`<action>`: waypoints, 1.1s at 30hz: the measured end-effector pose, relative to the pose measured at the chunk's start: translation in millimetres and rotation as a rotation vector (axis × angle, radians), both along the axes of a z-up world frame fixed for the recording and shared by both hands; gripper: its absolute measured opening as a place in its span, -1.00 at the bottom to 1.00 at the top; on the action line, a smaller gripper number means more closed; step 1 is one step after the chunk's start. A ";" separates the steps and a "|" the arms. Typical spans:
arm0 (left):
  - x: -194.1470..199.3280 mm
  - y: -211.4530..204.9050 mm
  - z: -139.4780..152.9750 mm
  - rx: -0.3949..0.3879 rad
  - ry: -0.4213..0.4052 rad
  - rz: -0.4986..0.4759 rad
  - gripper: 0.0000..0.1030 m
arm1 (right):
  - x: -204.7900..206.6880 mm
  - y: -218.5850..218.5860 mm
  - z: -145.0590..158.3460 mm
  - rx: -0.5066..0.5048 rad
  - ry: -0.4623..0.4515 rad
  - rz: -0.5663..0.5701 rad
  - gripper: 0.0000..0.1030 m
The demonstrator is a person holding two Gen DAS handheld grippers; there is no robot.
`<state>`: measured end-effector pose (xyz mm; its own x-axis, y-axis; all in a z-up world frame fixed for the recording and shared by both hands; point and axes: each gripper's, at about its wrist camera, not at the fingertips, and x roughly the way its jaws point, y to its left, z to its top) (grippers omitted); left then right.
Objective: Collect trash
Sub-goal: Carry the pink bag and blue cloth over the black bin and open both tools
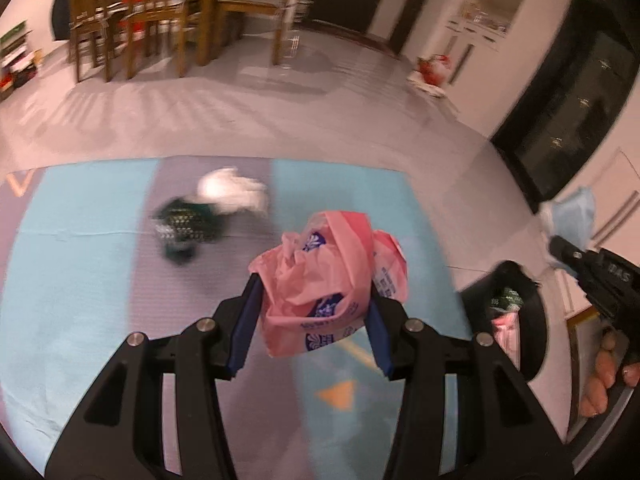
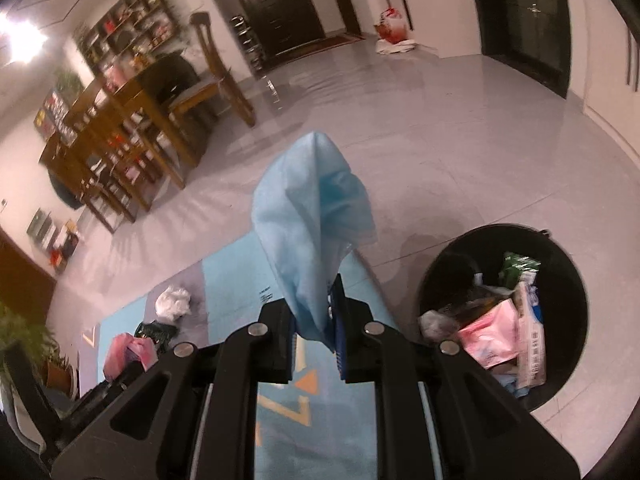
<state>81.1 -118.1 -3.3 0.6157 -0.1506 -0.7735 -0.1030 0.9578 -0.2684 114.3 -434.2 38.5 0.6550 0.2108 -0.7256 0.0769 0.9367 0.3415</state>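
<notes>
My left gripper point(image 1: 312, 312) is shut on a crumpled pink plastic bag point(image 1: 324, 276) and holds it above the blue mat point(image 1: 80, 280); the bag also shows in the right wrist view point(image 2: 130, 350). My right gripper point(image 2: 314, 320) is shut on a light blue cloth point(image 2: 312, 220), also seen in the left wrist view point(image 1: 572, 216), held up left of the black trash bin point(image 2: 568, 304), which holds several pieces of trash. The bin rim shows in the left wrist view point(image 1: 532, 320). A white crumpled bag point(image 1: 232, 192) and a dark green wrapper point(image 1: 184, 228) lie on the mat.
A wooden dining table with chairs point(image 1: 144, 20) stands across the grey tiled floor. A red and white bag point(image 1: 432, 68) lies by the far wall. Dark doors point(image 2: 280, 4) and a shelf unit point(image 2: 132, 40) line the back. A potted plant point(image 2: 24, 352) stands at left.
</notes>
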 end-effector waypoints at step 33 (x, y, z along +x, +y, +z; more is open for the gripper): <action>68.3 -250.9 -47.1 -0.207 0.171 -0.404 -0.06 | -21.9 -193.5 -38.3 0.077 0.173 -0.321 -0.65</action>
<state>149.4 -369.0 -50.4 0.3429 -0.5128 -0.7870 0.2071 0.8585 -0.4691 92.4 -627.7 0.2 0.5660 0.0728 -0.8212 0.4250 0.8278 0.3663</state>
